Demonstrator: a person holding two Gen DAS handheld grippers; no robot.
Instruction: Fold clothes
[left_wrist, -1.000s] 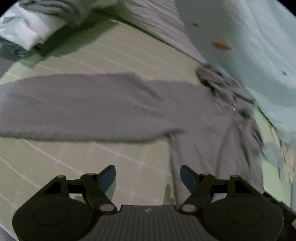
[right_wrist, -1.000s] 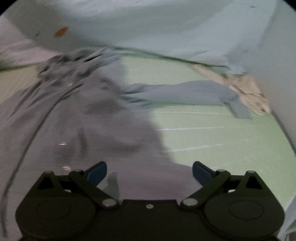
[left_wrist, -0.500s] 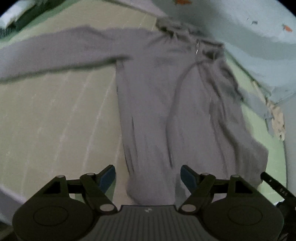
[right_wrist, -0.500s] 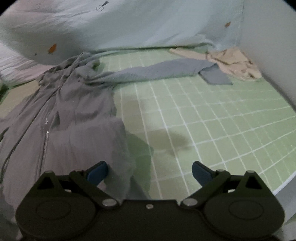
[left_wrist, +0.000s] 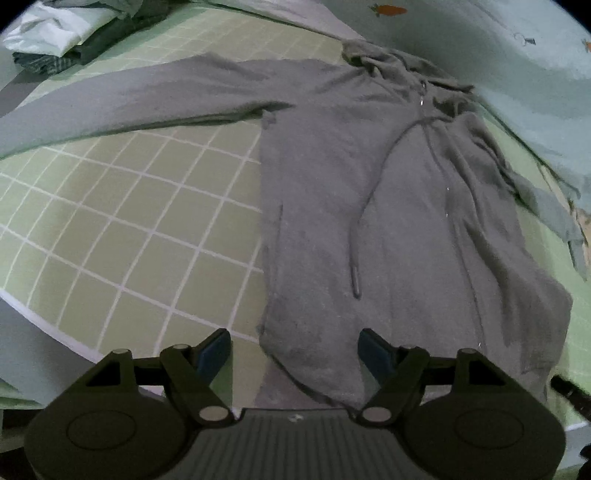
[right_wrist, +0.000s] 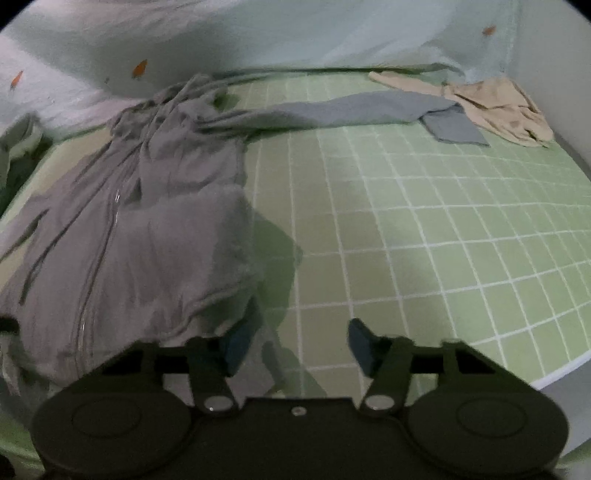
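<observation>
A: What is the left tool (left_wrist: 295, 350) doing?

B: Its 2 blue pads are apart and closing in a little. The bottom edge of the gray hoodie (left_wrist: 388, 206) lies between them, but the pads are not pressing on it.

A: And the right tool (right_wrist: 293, 345)?

B: Its jaws are closing too. They are about half open. The left pad (right_wrist: 242, 336) sits right at the hoodie's bottom corner. I cannot tell if it touches the cloth. Nothing is pinched.

A: Where is the hoodie?

B: It lies flat on the bed (right_wrist: 424, 229), which has a green sheet with white squares. The zipper side is up. 1 sleeve goes out to each side. The hood is at the far end.

A: What else is there?

B: A tan cloth (right_wrist: 506, 110) lies by the far sleeve. Folded clothes (left_wrist: 55, 37) sit in a corner.
</observation>
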